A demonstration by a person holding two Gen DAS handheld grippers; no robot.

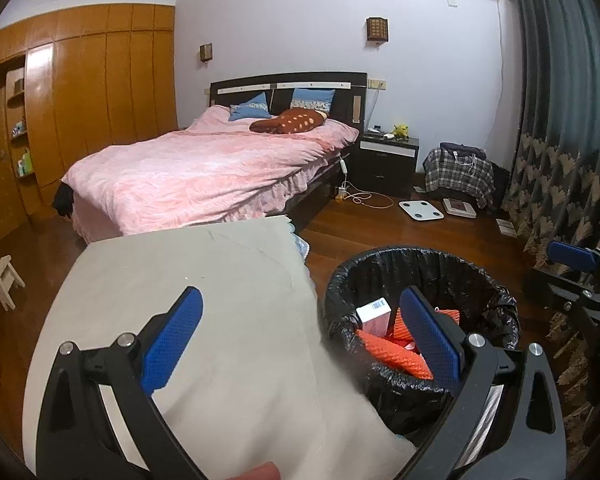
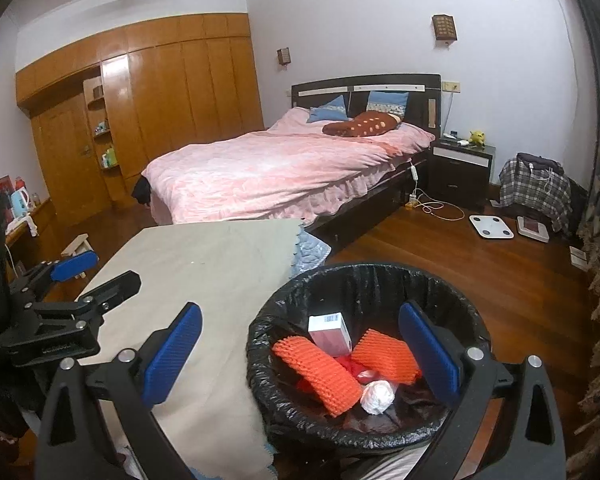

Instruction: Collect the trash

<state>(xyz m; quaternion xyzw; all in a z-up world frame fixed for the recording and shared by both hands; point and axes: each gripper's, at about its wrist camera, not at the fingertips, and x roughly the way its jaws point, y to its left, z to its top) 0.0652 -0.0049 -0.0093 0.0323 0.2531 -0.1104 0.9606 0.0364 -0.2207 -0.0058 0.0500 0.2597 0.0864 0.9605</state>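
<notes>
Trash sits in the black-lined bin (image 2: 364,360) at lower centre-right of the right wrist view, just beside the cloth-covered table (image 2: 220,272) at its left; the table top looks bare, so collecting seems near done, and the next move calls for scanning for stray pieces. The left gripper (image 1: 300,344) gapes wide, empty; the right gripper (image 2: 300,356) likewise, above the bin; inside lie two orange foam nets (image 2: 316,372), a pink-white carton (image 2: 330,334) and a crumpled white wad (image 2: 377,397).
</notes>
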